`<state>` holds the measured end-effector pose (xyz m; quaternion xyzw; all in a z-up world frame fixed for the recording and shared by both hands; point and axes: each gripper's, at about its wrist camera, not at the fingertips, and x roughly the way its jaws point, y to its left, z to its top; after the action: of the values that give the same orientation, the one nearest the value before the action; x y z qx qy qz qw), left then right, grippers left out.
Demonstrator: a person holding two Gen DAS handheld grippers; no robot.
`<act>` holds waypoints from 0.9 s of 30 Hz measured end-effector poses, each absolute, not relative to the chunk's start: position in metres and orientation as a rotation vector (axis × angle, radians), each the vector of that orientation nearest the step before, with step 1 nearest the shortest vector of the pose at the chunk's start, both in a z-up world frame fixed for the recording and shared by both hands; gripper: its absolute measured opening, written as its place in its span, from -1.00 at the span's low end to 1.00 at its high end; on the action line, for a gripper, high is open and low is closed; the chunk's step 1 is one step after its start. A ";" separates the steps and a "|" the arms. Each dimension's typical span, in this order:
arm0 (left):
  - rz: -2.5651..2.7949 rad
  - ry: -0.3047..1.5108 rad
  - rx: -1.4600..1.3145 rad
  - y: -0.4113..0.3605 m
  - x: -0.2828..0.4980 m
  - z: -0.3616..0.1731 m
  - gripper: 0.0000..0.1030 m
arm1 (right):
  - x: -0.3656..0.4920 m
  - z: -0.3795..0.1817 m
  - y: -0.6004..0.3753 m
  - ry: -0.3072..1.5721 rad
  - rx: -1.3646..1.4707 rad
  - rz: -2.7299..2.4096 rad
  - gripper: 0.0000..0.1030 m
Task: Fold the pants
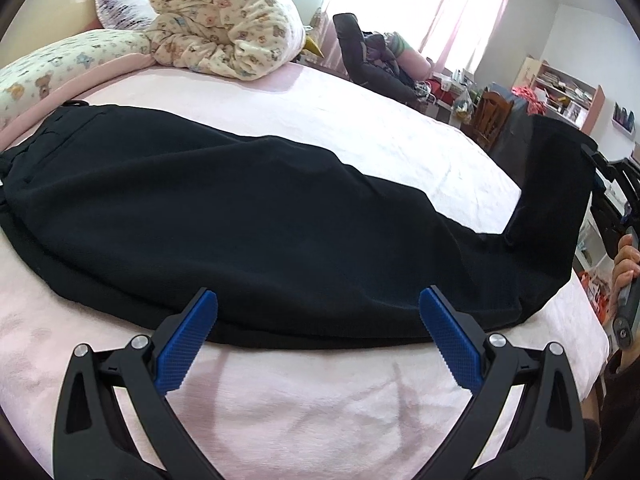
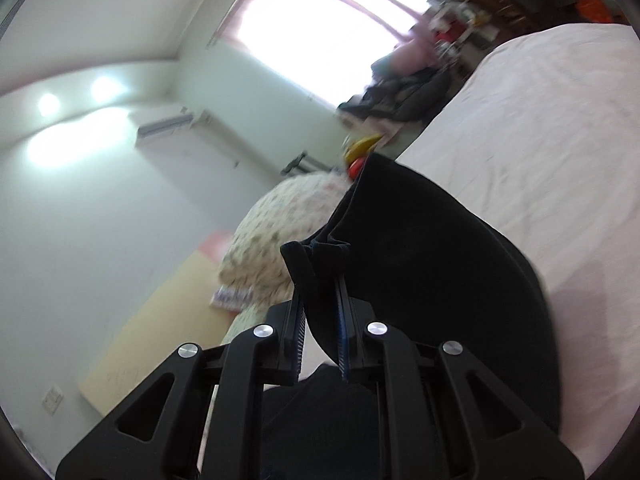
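Black pants (image 1: 224,216) lie lengthwise across the pink bed (image 1: 320,400), waistband at the far left. Their leg end (image 1: 556,184) is lifted off the bed at the right. My left gripper (image 1: 318,300) hovers open just above the near edge of the pants, blue pads wide apart, nothing between them. In the right wrist view my right gripper (image 2: 320,280) is shut on the bunched hem of the pants (image 2: 420,248), held up in the air and rolled to one side. A hand (image 1: 624,264) holding that gripper shows at the right edge of the left wrist view.
A rolled patterned quilt (image 1: 224,20) and a pillow (image 1: 48,68) sit at the head of the bed. A dark pile of clothes (image 1: 372,68), a wooden chair (image 1: 492,116) and shelves (image 1: 560,92) stand beyond the far side. A bright window (image 2: 320,28) is behind.
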<state>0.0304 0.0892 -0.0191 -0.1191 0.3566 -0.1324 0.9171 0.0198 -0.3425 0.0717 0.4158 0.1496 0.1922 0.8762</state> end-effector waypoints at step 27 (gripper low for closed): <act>-0.120 0.635 -0.526 0.184 0.015 0.002 0.97 | 0.078 -0.020 -0.077 0.766 0.588 0.612 -0.72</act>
<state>0.0154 0.1835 0.0018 -0.2554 0.3086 -0.0584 0.9144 0.0785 -0.0772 -0.0202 0.2784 0.3625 0.2897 0.8409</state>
